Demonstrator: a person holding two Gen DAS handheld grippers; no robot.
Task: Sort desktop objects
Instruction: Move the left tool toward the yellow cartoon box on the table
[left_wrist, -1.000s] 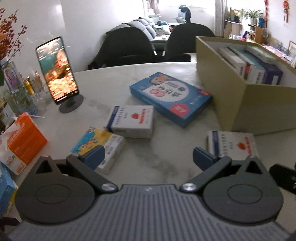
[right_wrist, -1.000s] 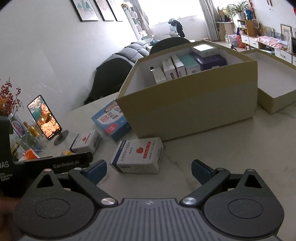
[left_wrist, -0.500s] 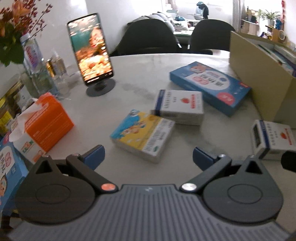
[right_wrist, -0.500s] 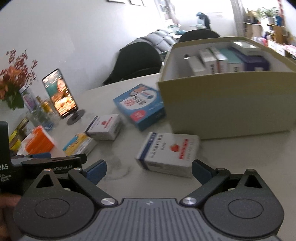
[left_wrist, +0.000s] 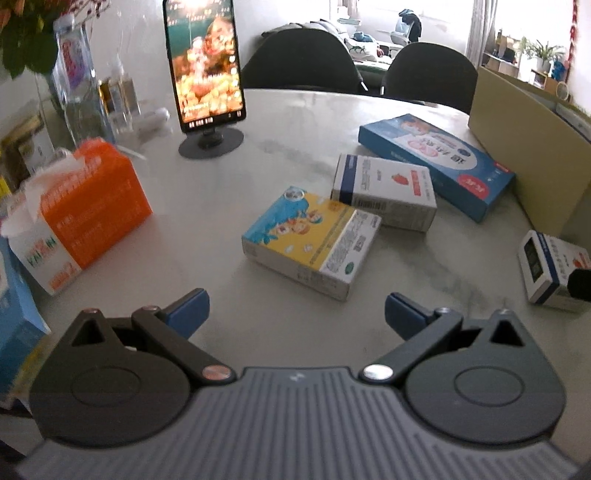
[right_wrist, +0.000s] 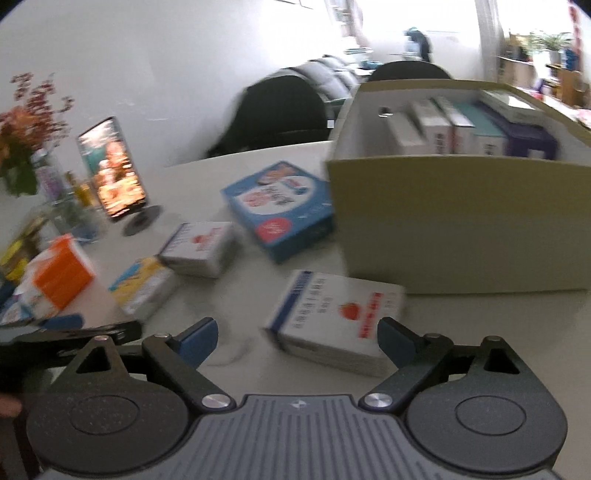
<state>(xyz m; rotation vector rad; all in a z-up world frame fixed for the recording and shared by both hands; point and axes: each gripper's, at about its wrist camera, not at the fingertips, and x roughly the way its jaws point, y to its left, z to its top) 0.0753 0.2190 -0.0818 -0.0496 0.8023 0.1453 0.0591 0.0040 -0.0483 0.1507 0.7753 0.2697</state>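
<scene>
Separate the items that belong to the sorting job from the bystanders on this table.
Job:
yellow cartoon box
two white strawberry boxes
flat blue box
tan storage box

Bystanders:
phone on stand
orange tissue pack
flower vase

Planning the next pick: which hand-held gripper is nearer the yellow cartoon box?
Left. The left hand-held gripper faces the yellow cartoon box; the right hand-held gripper sits farther right.

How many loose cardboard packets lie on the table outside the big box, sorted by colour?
White packets with a red strawberry mark: 2
Yellow cartoon-printed packet: 1
Flat blue packet: 1
Total: 4
</scene>
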